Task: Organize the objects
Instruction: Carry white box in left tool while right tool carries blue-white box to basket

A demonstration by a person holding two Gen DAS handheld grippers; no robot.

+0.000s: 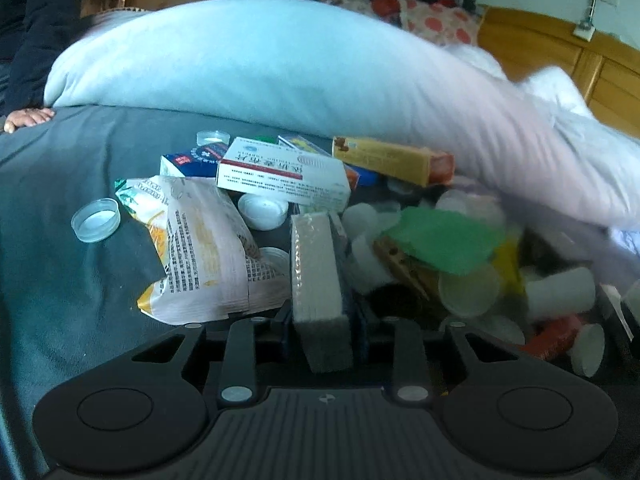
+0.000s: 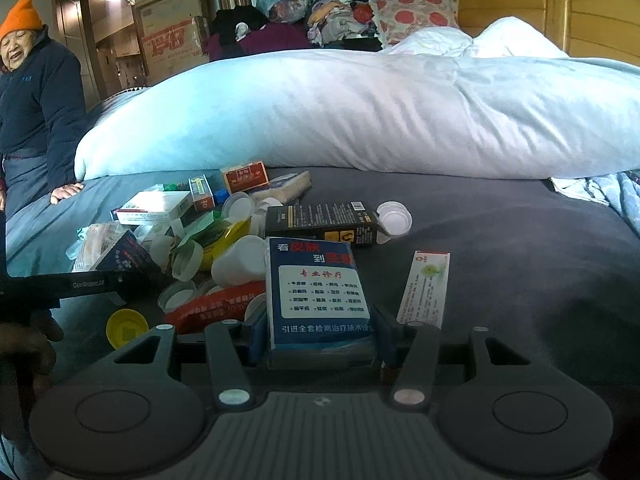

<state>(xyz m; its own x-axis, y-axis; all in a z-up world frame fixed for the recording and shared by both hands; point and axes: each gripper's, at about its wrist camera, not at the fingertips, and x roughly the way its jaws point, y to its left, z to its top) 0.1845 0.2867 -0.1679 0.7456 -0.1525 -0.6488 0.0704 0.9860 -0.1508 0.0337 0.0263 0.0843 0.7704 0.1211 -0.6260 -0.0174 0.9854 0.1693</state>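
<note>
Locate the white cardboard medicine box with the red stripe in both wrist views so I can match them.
Left wrist: the white cardboard medicine box sits just above centre, on top of the pile.
Right wrist: it lies left of centre, at the pile's far-left side.
Shared landmark: the pale quilt behind the pile.

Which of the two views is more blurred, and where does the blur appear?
Left wrist view: more blurred, the white duvet and the cups at right are smeared, while the white box stays readable. Right wrist view: mostly sharp, print on the blue packet is legible; the edges bend from fisheye distortion.
</note>
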